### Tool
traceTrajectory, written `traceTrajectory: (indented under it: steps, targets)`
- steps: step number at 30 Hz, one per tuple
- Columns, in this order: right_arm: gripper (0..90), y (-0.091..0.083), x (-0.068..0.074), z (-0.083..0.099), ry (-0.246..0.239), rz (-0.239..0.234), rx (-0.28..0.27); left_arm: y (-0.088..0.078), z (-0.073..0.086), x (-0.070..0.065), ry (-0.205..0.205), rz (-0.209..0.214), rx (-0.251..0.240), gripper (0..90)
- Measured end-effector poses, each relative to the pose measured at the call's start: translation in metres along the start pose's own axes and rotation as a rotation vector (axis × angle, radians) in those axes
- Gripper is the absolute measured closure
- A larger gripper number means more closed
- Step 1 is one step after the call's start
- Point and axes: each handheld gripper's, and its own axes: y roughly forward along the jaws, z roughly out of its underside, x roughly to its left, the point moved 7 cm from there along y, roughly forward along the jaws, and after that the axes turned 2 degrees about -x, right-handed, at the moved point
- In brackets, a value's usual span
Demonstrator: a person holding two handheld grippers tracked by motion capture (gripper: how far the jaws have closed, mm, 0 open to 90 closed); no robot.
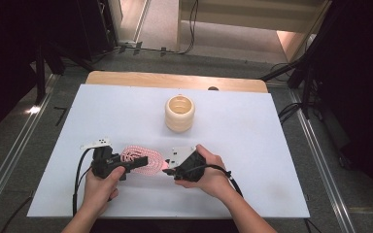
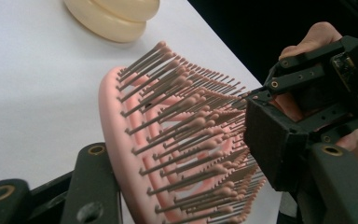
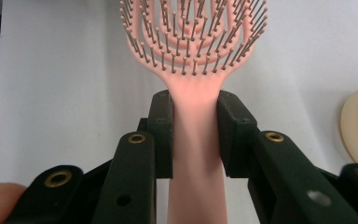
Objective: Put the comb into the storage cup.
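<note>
Brush: pink plastic hairbrush point(image 1: 141, 160), open looped head, rows of thin stiff bristles with small rounded tips; smooth flat handle. Held just above the white table point(image 1: 252, 145), near its front edge, between the two hands.
Right gripper point(image 3: 195, 135): black jaws clamped on the handle just below the head, pads flat against both sides; a firm hold.
Left gripper point(image 2: 186, 186): jaws about half open, straddling the brush head. One jaw sits at the smooth pink back rim, the other among the bristle tips; whether the pads press, cannot tell.
Cup: cream ribbed cup point(image 1: 179, 113), rounded stacked rings, matte, open top; upright at mid-table, well apart from the brush.
Table surface: plain white sheet, smooth, over a pale wooden top.
Hands: bare, one wrapped round each gripper body.
</note>
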Motion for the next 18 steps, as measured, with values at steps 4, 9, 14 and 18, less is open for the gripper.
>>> traceTrajectory:
  steps: [4, 9, 14, 18]
  targets:
    - [68.0, 0.001, 0.000, 0.001, -0.009, 0.010, -0.007, -0.001, -0.001, -0.001, 0.001, 0.016, -0.001, 50.3]
    - [67.7, 0.002, -0.001, 0.003, -0.014, 0.026, -0.032, -0.005, -0.005, -0.003, 0.001, 0.049, -0.018, 60.0]
    - [60.5, 0.006, 0.002, 0.003, 0.025, -0.008, -0.063, -0.009, -0.010, -0.017, 0.103, 0.030, -0.023, 66.3]
    - [40.7, 0.003, -0.001, 0.001, 0.082, 0.004, -0.093, -0.013, -0.014, -0.019, 0.122, 0.026, -0.030, 66.5]
